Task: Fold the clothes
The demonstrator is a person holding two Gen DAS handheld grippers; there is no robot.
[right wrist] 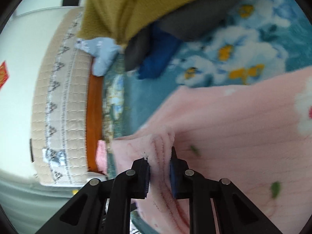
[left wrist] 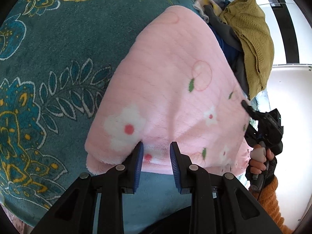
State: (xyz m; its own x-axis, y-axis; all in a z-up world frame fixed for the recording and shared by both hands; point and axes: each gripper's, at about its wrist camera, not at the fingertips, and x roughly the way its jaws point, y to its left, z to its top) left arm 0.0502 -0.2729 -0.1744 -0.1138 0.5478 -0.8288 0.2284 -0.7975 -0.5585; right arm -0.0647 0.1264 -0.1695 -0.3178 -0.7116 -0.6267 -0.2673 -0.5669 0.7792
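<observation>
On the teal floral blanket [left wrist: 58,44] lies one pink fleece garment [left wrist: 171,89], printed with white flowers and small green leaves, spread across the middle of the bed with its near edge by the tongs. In the left wrist view four white flowers show on it, the largest at the near left. The left gripper [left wrist: 157,152] stands with its two blue-padded fingers [left wrist: 139,161] apart, tips at the garment's near hem, one to each side of a small flower; nothing is pinched between them. The right gripper [right wrist: 159,167] is clamped on a bunched fold of the garment's edge [right wrist: 161,146], the ribbed layers squeezed between its two pads. From the left wrist view that same right gripper [left wrist: 247,107] appears at the right edge of the garment, held by a hand [left wrist: 259,159] in an orange knit sleeve [left wrist: 271,197].

At the far right sits one pile of other clothes: a mustard knit [left wrist: 251,39] on top, a grey piece [left wrist: 230,35] under it, and a blue piece [left wrist: 228,50] lower still, three that can be counted. The pile touches the pink garment's far right side. The right wrist view is blurred; it shows a beige quilted mattress edge [right wrist: 64,105] with an orange band [right wrist: 93,120] to the left.
</observation>
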